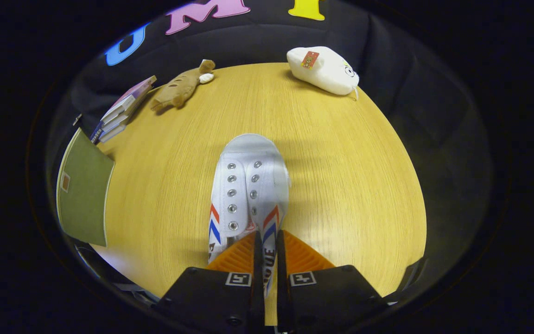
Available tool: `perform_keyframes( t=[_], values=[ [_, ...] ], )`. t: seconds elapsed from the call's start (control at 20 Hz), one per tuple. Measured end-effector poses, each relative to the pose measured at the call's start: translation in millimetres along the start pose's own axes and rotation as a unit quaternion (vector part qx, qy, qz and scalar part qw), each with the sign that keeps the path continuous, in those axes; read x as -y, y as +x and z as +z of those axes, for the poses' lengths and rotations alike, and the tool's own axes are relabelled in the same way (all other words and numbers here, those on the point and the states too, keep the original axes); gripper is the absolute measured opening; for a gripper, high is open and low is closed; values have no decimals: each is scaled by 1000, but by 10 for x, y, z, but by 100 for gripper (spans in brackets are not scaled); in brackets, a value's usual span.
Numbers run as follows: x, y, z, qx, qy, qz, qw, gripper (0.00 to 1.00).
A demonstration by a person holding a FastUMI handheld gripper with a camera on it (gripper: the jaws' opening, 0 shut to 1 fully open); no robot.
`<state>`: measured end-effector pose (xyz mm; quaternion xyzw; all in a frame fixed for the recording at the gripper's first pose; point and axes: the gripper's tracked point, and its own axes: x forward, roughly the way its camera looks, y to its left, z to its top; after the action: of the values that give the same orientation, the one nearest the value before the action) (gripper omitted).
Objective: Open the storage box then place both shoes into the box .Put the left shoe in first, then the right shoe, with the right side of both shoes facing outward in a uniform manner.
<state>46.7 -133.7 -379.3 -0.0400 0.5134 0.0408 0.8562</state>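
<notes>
1. So my jaws (266,241) are clamped nearly together on the side wall of a white shoe (248,185), right by the heel opening. Both fingers press on that thin strip of fabric between them.
2. The shoe points straight away from me, toe out ahead, with two rows of metal eyelets and no laces. It's got red and blue chevron stripes on the sides near my fingers.
3. Can't honestly tell if the sole is resting on the wooden surface (341,185) or lifted a bit above it.
4. Off to the left, hanging past the edge of the surface, there's a flat green panel (84,192) with a pale border. Could be the storage box or its lid, can't say which.
5. Beyond that panel sits a little stack of books (121,111), and just beside them a brown plush toy (179,87) lying on its side.
6. At the far right of the surface, well apart from the shoe, is a white plush toy (325,69) with a small reddish tag on it.
</notes>
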Motion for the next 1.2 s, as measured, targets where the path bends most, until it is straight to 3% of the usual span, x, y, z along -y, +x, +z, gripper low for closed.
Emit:
perform_keyframes(
  t=[0.15,0.3,0.6,0.95,1.2],
  values=[
    [13,-11,15,-3,18,-2,1000,6],
    [-29,-87,44,-14,65,9,998,6],
    [-206,-580,188,15,94,2,995,5],
    [-773,-1306,531,71,121,10,990,5],
    [-1481,-1695,692,93,133,46,986,5]
  ],
)
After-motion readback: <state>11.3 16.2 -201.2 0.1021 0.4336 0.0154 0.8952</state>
